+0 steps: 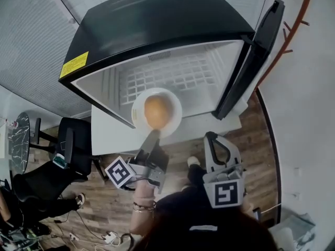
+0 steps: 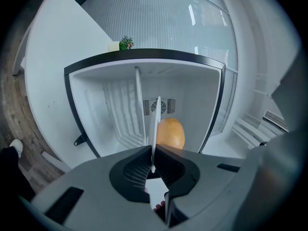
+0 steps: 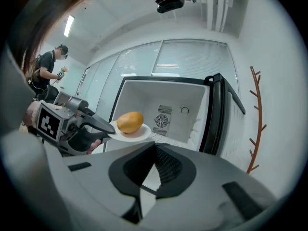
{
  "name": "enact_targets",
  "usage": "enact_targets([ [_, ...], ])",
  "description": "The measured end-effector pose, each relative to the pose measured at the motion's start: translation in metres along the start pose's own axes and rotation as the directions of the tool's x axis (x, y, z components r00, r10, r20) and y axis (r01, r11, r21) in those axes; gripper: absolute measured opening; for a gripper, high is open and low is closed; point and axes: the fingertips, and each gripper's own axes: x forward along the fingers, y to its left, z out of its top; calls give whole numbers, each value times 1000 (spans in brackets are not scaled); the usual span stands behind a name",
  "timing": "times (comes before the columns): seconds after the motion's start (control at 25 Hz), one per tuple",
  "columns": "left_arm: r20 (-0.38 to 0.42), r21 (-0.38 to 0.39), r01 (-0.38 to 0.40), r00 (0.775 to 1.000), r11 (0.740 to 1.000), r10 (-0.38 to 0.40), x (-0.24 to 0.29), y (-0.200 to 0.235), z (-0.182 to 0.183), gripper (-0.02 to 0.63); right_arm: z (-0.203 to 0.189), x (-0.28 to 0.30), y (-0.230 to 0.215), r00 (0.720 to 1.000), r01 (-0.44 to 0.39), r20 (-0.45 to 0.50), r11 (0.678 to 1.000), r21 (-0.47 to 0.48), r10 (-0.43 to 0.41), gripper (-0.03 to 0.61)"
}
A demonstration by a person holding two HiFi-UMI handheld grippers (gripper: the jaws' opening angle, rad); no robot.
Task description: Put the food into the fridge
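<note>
Left gripper: we saw the left gripper (image 1: pixel 152 138) (image 2: pixel 153 165) raised in front of the person, its jaws pinched on the rim of a plate, with the marker cube (image 1: pixel 120 172) at its rear.
Left hand: the person's hand (image 1: pixel 144 191) gripped the handle, with a beaded bracelet at the wrist.
Right gripper: the right gripper (image 1: pixel 211 137) (image 3: pixel 155 146) hung lower and to the right, well apart from the plate. In its own view we found the jaw tips together with nothing between them.
Plate: the round white plate (image 1: pixel 137 115) (image 3: pixel 140 134) was held roughly level by its near edge. In the left gripper view it showed edge-on (image 2: pixel 155 124) as a thin white line.
Food: one smooth orange-yellow oval piece of food (image 1: pixel 155 111) (image 2: pixel 170 134) (image 3: pixel 130 122) lay on the middle of the plate, in front of the fridge opening. We could not tell whether it had passed the front edge.
Fridge: the small black-topped fridge with a white interior (image 1: pixel 157 20) (image 3: pixel 166 97) stood open, its black-edged door (image 1: pixel 252 61) swung to the right.
Inside: we noted a white wire shelf (image 1: pixel 180 77) and a round fan vent (image 3: pixel 163 120) on the back wall.
Surroundings: a wooden plank floor (image 1: pixel 104 205), a black office chair (image 1: pixel 68 150) to the left, and a copper-coloured branch-shaped stand (image 3: pixel 255 119) to the right.
</note>
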Motion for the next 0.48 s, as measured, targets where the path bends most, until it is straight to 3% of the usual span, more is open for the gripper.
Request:
enact_targets([
  [0.2, 24, -10, -1, 1000, 1000, 1, 17, 1, 13, 17, 1, 22, -6, 999, -25, 21, 999, -36, 26, 3],
  [0.48, 26, -11, -71, 997, 997, 71, 33, 13, 28, 17, 1, 48, -8, 999, -40, 10, 998, 55, 40, 2],
])
